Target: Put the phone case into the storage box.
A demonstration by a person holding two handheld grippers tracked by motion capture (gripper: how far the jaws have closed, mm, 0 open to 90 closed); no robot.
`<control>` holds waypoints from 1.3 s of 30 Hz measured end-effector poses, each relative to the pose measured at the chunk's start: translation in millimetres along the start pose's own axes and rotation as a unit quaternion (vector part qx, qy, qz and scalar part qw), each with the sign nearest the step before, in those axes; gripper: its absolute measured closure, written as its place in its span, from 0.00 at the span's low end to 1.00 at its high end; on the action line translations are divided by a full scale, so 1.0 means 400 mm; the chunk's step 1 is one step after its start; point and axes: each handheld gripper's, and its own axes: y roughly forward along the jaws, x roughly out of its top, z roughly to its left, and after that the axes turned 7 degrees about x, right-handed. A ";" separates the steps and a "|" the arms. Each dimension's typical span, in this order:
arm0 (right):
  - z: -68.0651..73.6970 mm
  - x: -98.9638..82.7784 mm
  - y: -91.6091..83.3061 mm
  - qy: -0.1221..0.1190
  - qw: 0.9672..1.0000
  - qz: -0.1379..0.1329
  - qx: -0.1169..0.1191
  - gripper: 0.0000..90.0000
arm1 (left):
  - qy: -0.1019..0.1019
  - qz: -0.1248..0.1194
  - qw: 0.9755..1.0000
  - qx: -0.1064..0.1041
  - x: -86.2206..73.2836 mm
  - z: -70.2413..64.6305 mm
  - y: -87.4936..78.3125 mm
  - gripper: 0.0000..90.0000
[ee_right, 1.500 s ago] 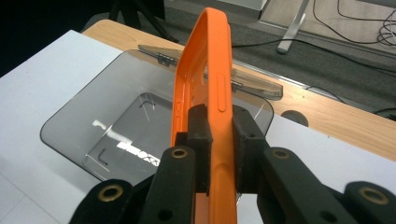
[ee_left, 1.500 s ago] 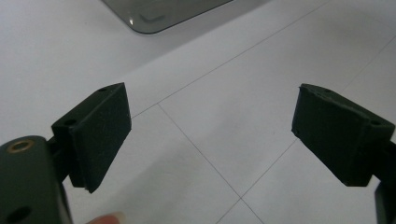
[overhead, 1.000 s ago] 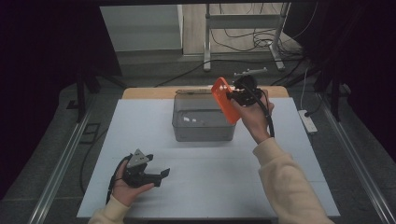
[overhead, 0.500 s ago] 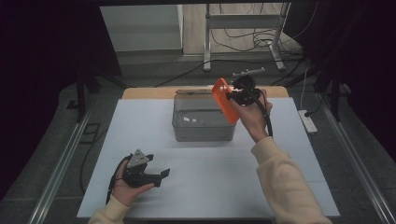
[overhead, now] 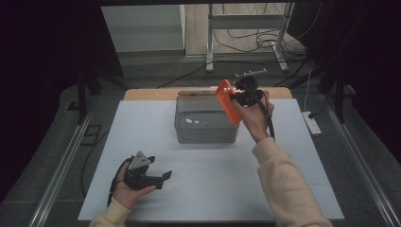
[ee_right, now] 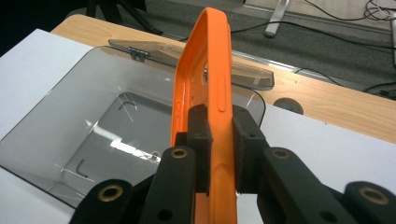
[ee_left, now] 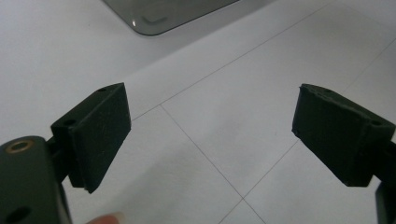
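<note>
**High view and gripper views: orange phone case held above an open box**

High view: the right gripper (overhead: 235, 96) is raised above the desk (overhead: 142, 127), its jaws closed narrowly on an orange phone case (overhead: 228, 101). The case stands on edge, tilted, over the right-hand rim of a clear grey plastic box (overhead: 205, 124) that sits toward the far middle of the white desk surface. The box's hinged lid (overhead: 196, 93) lies open behind it, against a wooden strip (overhead: 151, 93) at the far edge. The left gripper (overhead: 158, 178) rests low near the front left of the desk, well apart from the box, with its jaws spread wide and nothing between them.

Right gripper view: both pads press the side wall of the phone case (ee_right: 205, 70), one on each face, near its button ridges; the open box (ee_right: 70, 140) lies below and beyond.

Left gripper view: the left gripper (ee_left: 210, 137) shows two separated pads over the bare desk (ee_left: 210, 116), and a corner of the box (ee_left: 154, 18) appears at the top.
</note>
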 end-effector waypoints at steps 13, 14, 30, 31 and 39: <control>-0.010 -0.002 0.012 0.003 1.000 0.003 -0.009 0.88 | 0.001 0.000 1.000 0.000 0.001 0.000 0.000 0.13; -0.011 -0.002 0.013 0.003 1.000 0.003 -0.010 0.88 | 0.001 0.000 1.000 0.000 0.001 -0.001 0.000 0.13; -0.010 -0.007 0.040 0.004 0.999 0.008 -0.035 0.88 | 0.002 0.001 1.000 0.000 0.000 -0.001 0.000 0.13; -0.009 -0.007 0.041 0.003 0.999 0.009 -0.036 0.88 | 0.002 0.000 1.000 0.000 0.000 0.000 0.000 0.13; -0.013 -0.010 0.052 0.009 0.999 0.011 -0.039 0.88 | 0.001 0.000 1.000 0.000 0.000 0.000 0.000 0.13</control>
